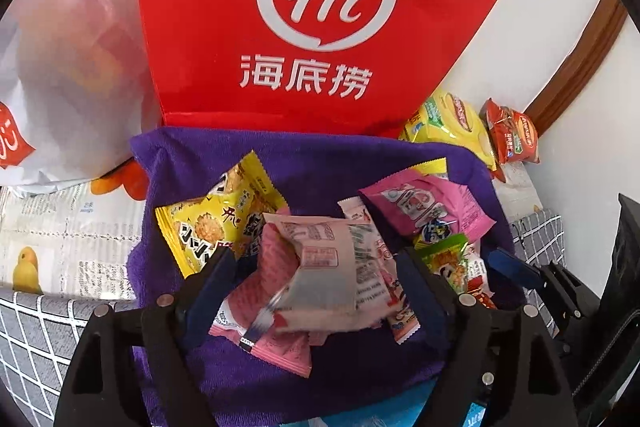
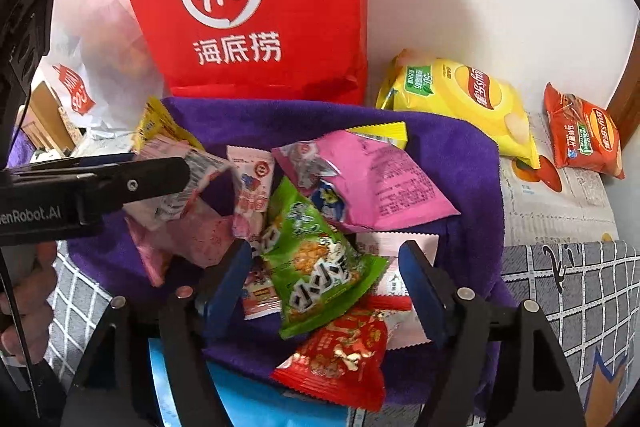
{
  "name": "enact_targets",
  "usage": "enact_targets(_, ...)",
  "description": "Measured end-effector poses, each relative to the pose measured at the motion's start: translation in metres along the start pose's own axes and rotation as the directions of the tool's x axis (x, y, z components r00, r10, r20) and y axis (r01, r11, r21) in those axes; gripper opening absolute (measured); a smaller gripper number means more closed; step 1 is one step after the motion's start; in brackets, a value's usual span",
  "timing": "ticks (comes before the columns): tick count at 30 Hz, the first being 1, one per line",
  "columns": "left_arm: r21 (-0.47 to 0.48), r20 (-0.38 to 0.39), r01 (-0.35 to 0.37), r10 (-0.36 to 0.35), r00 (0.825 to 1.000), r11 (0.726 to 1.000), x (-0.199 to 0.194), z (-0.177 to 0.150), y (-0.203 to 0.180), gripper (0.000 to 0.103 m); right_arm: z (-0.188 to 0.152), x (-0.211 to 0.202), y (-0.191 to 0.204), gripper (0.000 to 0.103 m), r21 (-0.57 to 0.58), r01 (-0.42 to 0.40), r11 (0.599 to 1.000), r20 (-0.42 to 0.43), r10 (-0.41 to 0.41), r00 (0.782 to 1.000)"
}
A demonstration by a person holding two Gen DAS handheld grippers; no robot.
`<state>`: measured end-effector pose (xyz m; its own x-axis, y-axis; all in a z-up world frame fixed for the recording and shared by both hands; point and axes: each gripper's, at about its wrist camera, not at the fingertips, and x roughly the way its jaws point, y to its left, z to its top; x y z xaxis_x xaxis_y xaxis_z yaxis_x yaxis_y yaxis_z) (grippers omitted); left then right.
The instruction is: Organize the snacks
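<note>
Now your left gripper (image 1: 316, 267) stands with jaws spread around a pale pink packet (image 1: 320, 263), which looks blurred and may be dropping free. Your right gripper (image 2: 326, 279) is spread too, straddling the green packet (image 2: 316, 259) without pinching it. Both lie on the purple cloth (image 2: 460, 155) in front of the red bag (image 2: 248, 7).

The risk: the snacks overlap. Close on the green packet and you may also catch the red packet (image 2: 340, 359) under its lower corner, or drag a neighbour off the cloth. The slick, puffy wrappers could squirt out of a shallow pinch.

The green packet's long axis runs from upper left to lower right in the right view, roughly across your jaws.
</note>
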<state>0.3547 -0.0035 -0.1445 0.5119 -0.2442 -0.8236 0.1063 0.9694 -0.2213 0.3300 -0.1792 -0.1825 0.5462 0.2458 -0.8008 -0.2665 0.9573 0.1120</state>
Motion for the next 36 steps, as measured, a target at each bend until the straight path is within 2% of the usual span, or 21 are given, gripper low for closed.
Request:
enact_targets(4,-0.010,0.009,0.009,-0.009,1.000,1.000,-0.012,0.000,-0.001,0.086,-0.002,-0.014,0.002,0.076,0.000,0.016,1.000,0.014,-0.016,1.000)
enact_targets(14,0.055,0.030,-0.018,0.016,0.999,0.998,-0.048,-0.008,-0.025,0.086,-0.011,-0.078,-0.002,0.076,0.077,0.040,0.996,0.073,-0.045,0.996)
enact_targets(22,0.063,0.053,-0.009,0.005,0.999,0.998,-0.104,-0.047,-0.036,0.087,-0.032,-0.141,0.004,0.076,0.118,0.062,0.991,0.119,-0.076,0.990)
enact_targets(28,0.078,0.081,-0.039,0.032,0.996,0.996,-0.148,-0.074,-0.044,0.091,-0.052,-0.183,0.012,0.078,0.118,0.106,0.987,0.129,-0.121,0.984)
enact_targets(31,0.084,0.116,-0.057,0.047,0.992,0.995,-0.172,-0.089,-0.047,0.094,-0.065,-0.202,0.014,0.078,0.130,0.100,0.986,0.139,-0.118,0.983)
enact_targets(33,0.084,0.135,-0.075,0.063,0.989,0.994,-0.186,-0.098,-0.048,0.096,-0.074,-0.215,0.015,0.083,0.142,0.084,0.986,0.148,-0.105,0.983)
enact_targets(36,0.085,0.154,-0.099,0.085,0.984,0.992,-0.202,-0.111,-0.051,0.097,-0.087,-0.229,0.016,0.089,0.147,0.105,0.983,0.147,-0.127,0.981)
